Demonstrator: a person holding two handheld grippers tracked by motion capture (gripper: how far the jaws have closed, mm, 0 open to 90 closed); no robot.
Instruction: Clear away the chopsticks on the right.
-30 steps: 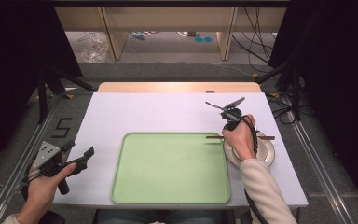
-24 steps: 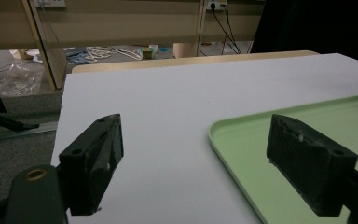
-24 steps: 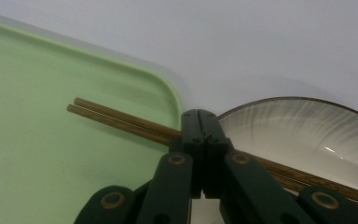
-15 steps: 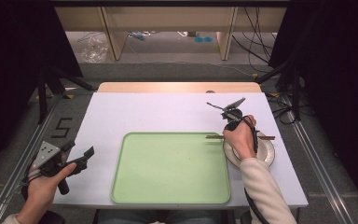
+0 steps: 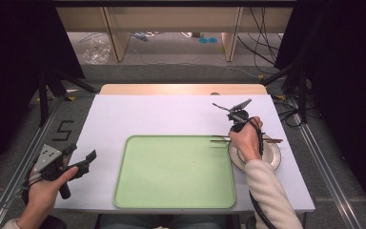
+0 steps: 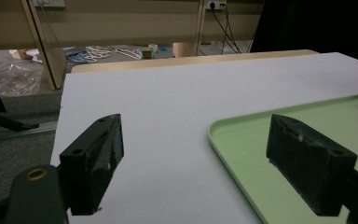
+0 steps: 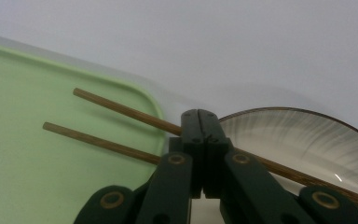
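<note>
Table (image 5: 171, 114): flat, matte white top, rectangular, pale wood strip along far edge.
Tray (image 5: 171, 174): smooth light-green plastic, rounded corners, raised rim, centre of table.
Plate (image 5: 271, 155): round, pale, glossy with dark rim, just right of tray.
Chopsticks (image 7: 107, 109): two slim brown wooden sticks, laid across plate, tips reaching over tray corner.
Left gripper (image 6: 196, 163): black blocky jaws spread wide, holding nothing, at table's left edge.
Right gripper (image 7: 199, 140): jaws pressed together above chopsticks; grip on them cannot be told.

One tray (image 5: 138, 191); one plate (image 5: 272, 157); two chopsticks (image 7: 116, 111).
</note>
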